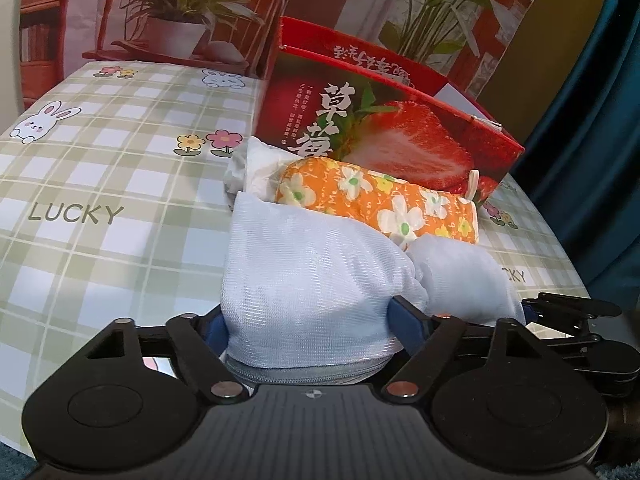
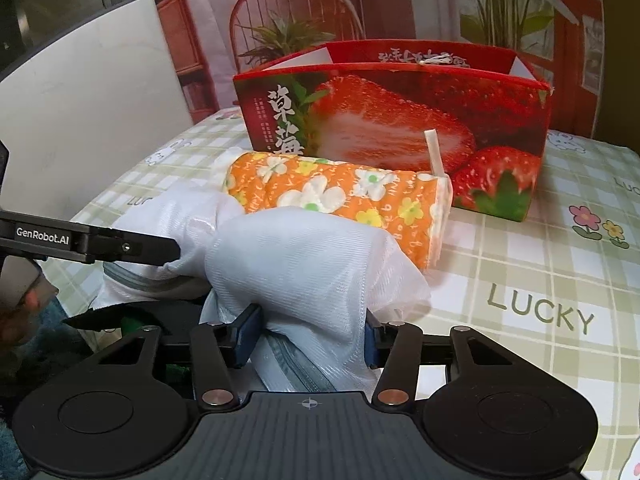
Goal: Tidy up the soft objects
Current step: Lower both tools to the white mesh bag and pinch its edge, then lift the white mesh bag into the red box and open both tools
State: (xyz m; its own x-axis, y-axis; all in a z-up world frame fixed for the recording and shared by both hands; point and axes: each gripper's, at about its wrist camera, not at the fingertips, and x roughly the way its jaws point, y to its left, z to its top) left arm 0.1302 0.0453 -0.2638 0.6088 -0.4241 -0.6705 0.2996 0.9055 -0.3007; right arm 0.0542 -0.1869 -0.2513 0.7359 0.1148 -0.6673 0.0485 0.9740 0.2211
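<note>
Pale mesh bag (image 1: 316,276) clamped by left gripper (image 1: 308,320) and right gripper (image 2: 308,332); advised even grip, lifting together toward strawberry box (image 2: 400,120), sparing orange pouch (image 2: 340,196).

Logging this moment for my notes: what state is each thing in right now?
White mesh bag: bunched on the table, zipper end nearest both grippers.
Orange floral roll: lying on its side behind the bag.
Strawberry box: upright, top flaps open.
Left gripper: fingers around bag.
Right gripper: fingers pinching bag.
</note>
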